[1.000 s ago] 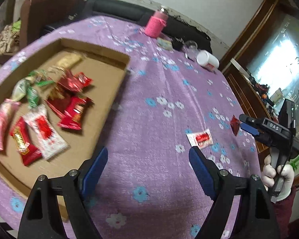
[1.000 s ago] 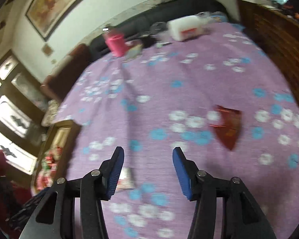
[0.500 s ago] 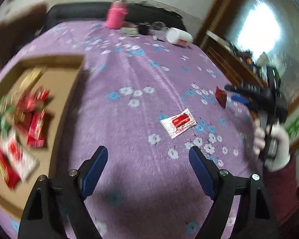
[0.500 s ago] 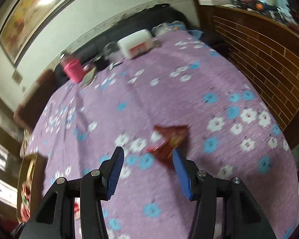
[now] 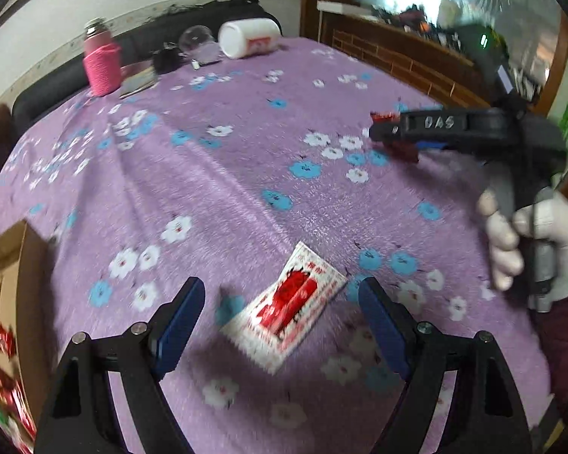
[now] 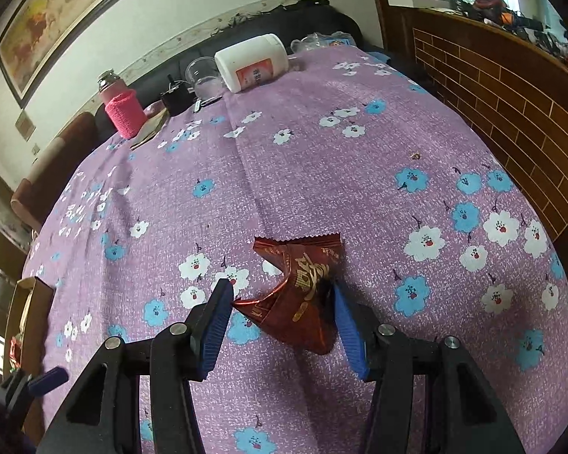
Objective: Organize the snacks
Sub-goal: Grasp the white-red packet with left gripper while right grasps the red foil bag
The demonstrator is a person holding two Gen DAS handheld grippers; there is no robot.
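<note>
The left gripper (image 5: 280,299) was held with jaws spread wide above the white-and-red snack packet (image 5: 289,308), which lay flat on the purple cloth (image 5: 216,174) between them untouched, while the right gripper (image 6: 282,299) was set astride the dark red wrapper (image 6: 299,287), jaws apart, the pads just beside its edges.

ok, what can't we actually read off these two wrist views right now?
- Left wrist view: white-and-red packet print, motion-blurred.
- Left wrist view: cardboard box contents, cut by the edge and blurred.
- Right wrist view: whether the right gripper pads press the dark red wrapper; its far side hides contact.
</note>
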